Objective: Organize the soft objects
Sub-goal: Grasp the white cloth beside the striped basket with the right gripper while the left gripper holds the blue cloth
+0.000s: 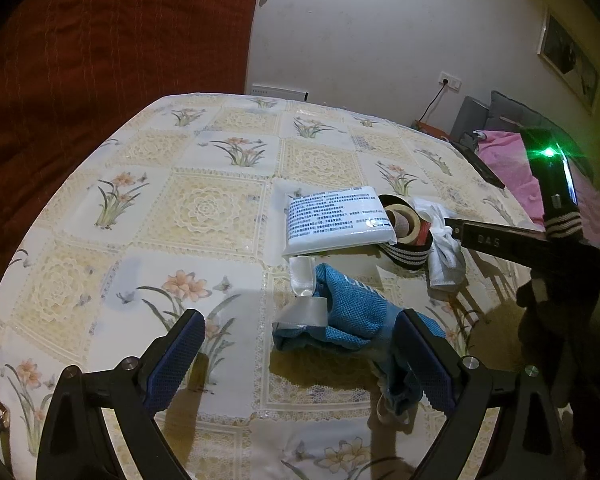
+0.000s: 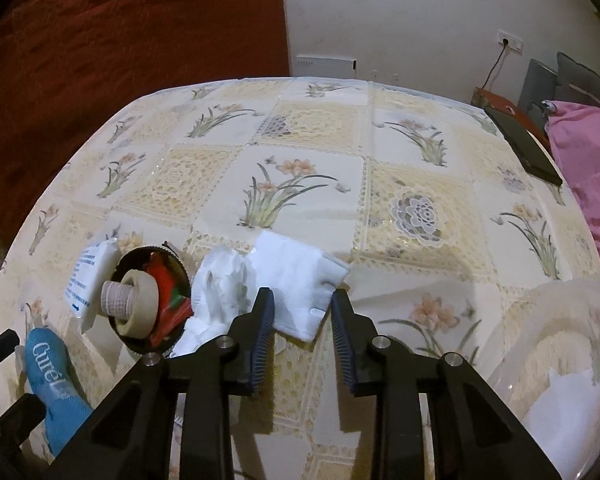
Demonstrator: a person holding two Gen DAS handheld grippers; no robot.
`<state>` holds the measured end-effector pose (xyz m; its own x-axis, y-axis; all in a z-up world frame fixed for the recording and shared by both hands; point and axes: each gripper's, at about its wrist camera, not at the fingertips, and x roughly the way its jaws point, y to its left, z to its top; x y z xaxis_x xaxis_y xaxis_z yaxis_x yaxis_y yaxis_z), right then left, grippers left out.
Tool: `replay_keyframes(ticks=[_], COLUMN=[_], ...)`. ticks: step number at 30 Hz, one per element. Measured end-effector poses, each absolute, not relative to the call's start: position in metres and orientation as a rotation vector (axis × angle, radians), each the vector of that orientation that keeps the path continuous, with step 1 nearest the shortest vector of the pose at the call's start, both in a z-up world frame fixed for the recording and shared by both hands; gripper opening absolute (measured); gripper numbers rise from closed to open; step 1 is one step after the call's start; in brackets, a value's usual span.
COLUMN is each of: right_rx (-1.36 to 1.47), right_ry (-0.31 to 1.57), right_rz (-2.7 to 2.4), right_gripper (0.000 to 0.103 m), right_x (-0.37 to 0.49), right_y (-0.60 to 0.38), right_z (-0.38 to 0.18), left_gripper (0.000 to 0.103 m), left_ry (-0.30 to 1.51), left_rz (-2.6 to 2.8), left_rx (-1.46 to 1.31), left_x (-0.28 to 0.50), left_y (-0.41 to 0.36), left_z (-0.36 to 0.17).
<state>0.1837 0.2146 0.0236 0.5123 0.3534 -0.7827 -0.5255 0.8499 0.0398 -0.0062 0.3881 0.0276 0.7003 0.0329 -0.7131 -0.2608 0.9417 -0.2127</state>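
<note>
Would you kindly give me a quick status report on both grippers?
Left gripper open beside blue sock. Right gripper open, fingers astride folded white cloth. Neither holds anything. Clear container at right, unobstructed.

Black gripper (image 2: pixel 302 300) frames; blue ribbed fingers (image 1: pixel 176 356); silver screws.

Floral-cloth table (image 2: pixel 300 136): blue cloth (image 1: pixel 356 316), white packet (image 1: pixel 332 220), phone maybe (image 2: pixel 524 146).

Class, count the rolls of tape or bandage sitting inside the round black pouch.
2: a wide beige tape ring in the black pouch, and a woven bandage roll poking through its middle. The red item beside them may hide more.
</note>
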Motion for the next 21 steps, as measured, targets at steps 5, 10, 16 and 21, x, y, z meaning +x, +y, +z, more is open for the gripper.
replay_keyframes(ticks=[5, 10, 16, 21], right_rx=[-0.215, -0.217, -0.179, -0.126], right_ry=[0.892, 0.867, 0.858, 0.855], right_rz=[0.582, 0.553, 0.526, 0.526], right_gripper=[0.064, 0.052, 0.019, 0.01], right_x=[0.181, 0.18, 0.186, 0.186], right_y=[0.225, 0.226, 0.212, 0.202], right_z=[0.022, 0.022, 0.023, 0.025], left_gripper=[0.099, 0.1, 0.101, 0.101], left_ry=[0.781, 0.781, 0.782, 0.782], left_rz=[0.166, 0.166, 0.167, 0.169], left_rx=[-0.316, -0.319, -0.322, -0.321], left_x=[-0.007, -0.006, -0.006, -0.006], left_y=[0.389, 0.389, 0.389, 0.389], left_z=[0.027, 0.026, 0.026, 0.026])
